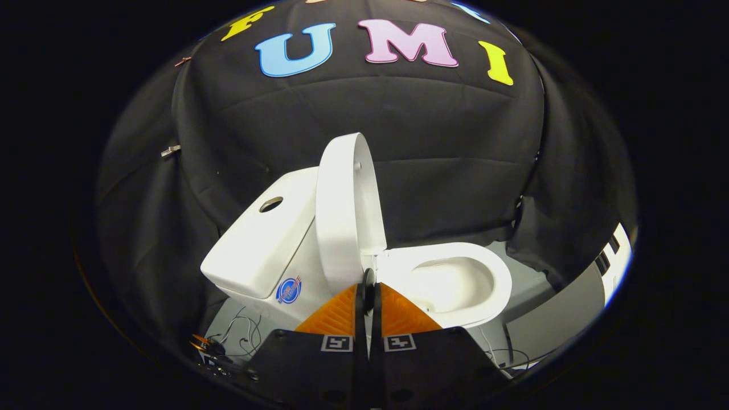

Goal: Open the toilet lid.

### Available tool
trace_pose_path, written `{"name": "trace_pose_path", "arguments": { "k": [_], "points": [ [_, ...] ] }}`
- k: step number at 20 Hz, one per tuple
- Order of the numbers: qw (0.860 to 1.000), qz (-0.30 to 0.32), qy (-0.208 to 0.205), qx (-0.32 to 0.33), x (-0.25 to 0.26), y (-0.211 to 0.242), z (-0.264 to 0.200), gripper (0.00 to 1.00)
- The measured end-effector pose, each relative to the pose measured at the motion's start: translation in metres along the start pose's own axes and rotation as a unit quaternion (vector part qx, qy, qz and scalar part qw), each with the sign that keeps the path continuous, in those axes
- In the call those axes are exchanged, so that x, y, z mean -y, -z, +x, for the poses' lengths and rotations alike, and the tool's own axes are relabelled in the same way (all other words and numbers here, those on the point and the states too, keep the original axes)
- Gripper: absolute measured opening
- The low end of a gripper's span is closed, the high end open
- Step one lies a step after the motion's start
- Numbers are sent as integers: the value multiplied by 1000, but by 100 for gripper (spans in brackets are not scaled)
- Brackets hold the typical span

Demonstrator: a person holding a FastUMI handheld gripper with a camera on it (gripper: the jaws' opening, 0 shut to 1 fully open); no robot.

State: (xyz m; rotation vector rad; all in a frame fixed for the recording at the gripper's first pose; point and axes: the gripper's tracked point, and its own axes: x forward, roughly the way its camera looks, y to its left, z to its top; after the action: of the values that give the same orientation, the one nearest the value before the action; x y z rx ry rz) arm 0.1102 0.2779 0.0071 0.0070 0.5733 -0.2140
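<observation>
A white toilet stands ahead of me, seen from its side. Its lid (344, 210) stands upright, raised against the tank (262, 245), which has a round flush button on top. To the right of the lid the seat and open bowl (455, 282) lie uncovered. My gripper (369, 279) is shut, its two fingers pressed together with nothing between them. The tips sit just in front of the lid's lower edge, near the hinge; whether they touch it I cannot tell.
Black cloth hangs behind and around the toilet. Thin cables (242, 336) and a small device lie on the pale floor left of my fingers. A grey panel (561, 319) stands at the right beyond the bowl.
</observation>
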Motion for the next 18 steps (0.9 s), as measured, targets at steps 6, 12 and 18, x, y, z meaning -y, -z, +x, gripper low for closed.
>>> {"name": "trace_pose_path", "arguments": {
  "k": [6, 12, 18],
  "points": [
    [1000, -28, 5, -1, -19, 2, 3, 6],
    [998, -53, 14, 3, -42, 6, 6, 6],
    [997, -71, 21, 13, -55, 8, 8, 8]
  ]
}}
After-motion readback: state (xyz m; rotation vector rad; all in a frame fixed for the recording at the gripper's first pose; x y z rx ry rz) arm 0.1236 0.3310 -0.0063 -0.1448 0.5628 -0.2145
